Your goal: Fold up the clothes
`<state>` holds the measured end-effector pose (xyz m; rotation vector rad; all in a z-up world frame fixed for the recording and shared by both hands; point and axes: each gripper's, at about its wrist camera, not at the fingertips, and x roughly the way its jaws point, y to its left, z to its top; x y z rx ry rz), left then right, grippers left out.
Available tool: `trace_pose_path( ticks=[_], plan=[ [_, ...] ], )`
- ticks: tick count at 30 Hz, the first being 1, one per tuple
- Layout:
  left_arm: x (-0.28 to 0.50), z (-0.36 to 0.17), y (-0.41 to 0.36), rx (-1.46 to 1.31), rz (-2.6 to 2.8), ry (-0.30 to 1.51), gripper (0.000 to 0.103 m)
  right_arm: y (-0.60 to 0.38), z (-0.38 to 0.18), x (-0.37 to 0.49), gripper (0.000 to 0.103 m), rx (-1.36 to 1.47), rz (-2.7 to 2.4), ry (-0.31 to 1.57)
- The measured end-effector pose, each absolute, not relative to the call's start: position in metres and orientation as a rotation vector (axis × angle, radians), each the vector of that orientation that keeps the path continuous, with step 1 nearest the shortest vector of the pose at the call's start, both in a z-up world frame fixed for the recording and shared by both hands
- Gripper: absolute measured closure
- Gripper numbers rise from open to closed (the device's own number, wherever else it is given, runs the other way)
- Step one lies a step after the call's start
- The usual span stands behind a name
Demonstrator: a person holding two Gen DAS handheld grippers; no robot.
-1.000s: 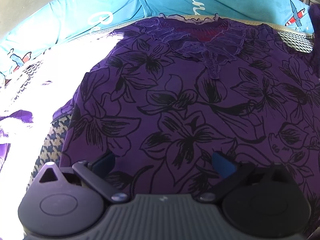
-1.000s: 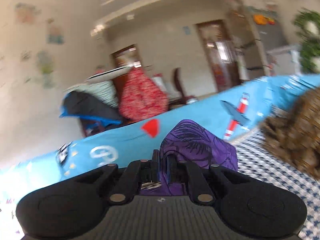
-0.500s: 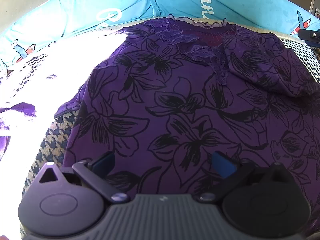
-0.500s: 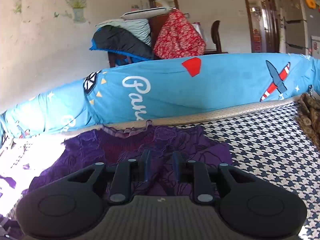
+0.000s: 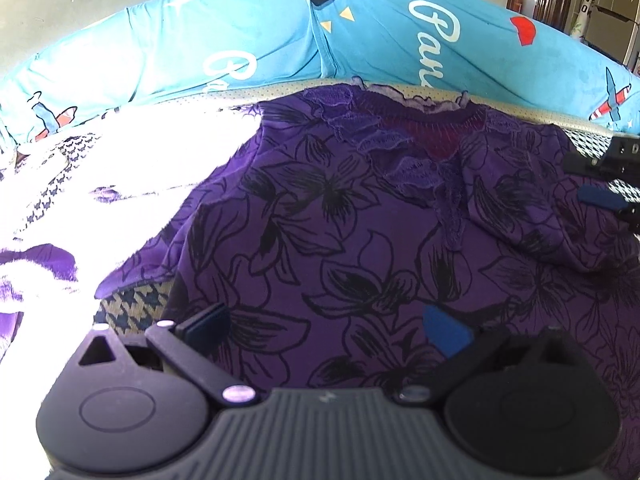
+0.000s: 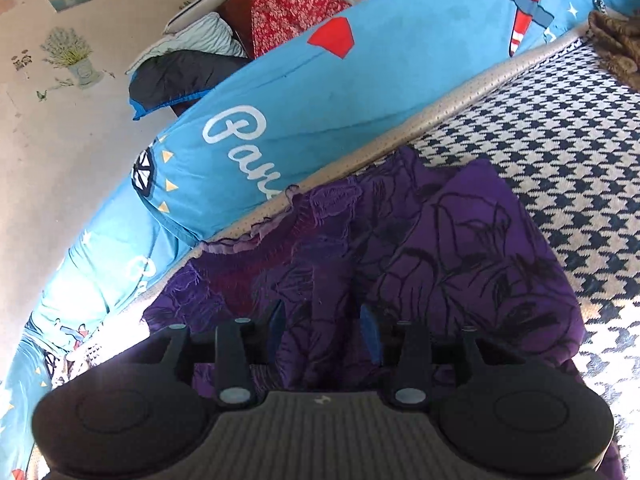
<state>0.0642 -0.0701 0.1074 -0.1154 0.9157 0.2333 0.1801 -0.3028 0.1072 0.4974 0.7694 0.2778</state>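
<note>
Left wrist view: my left tool [image 5: 326, 326] hangs wide open over the purple floral blouse [image 5: 360, 232], neckline straight ahead, its right sleeve lying folded inward. My right tool [image 6: 322, 330], also parted and empty, sits over that fold, so it's nearer

The left claw [image 5: 326, 326] is matte black, with a grey ribbed plate across its base bearing a small pale mark in the middle. Two round black housings flank the plate, each embossed with a circle; the left one also has a triangular cut-out. Black link bars run from silver pivot screws to fingers [image 5: 446, 334] faced with blue pads. The right claw [image 6: 322, 330] is of the same build: ribbed grey plate, twin round black housings, paired black link bars with silver screws, and narrow blue-padded fingers [image 6: 370, 334].
</note>
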Motion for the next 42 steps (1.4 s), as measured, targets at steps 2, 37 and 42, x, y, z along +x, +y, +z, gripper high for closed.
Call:
trace_pose_path(
  ticks=[2,37,42],
  plan=[
    [0.071,0.109,-0.07,-0.12,0.229,0.91,0.0,-0.296,0.1,0.184,0.062,0.489,0.275,0.792],
    [0.06,0.104,-0.035,-0.272,0.319,0.903,0.0,-0.226,0.118,0.166,0.074,0.042,0.523,0.74],
    [0.061,0.102,-0.037,-0.271,0.311,0.918,0.0,-0.218,0.119,0.171,0.071,0.022,0.499,0.74]
  ],
)
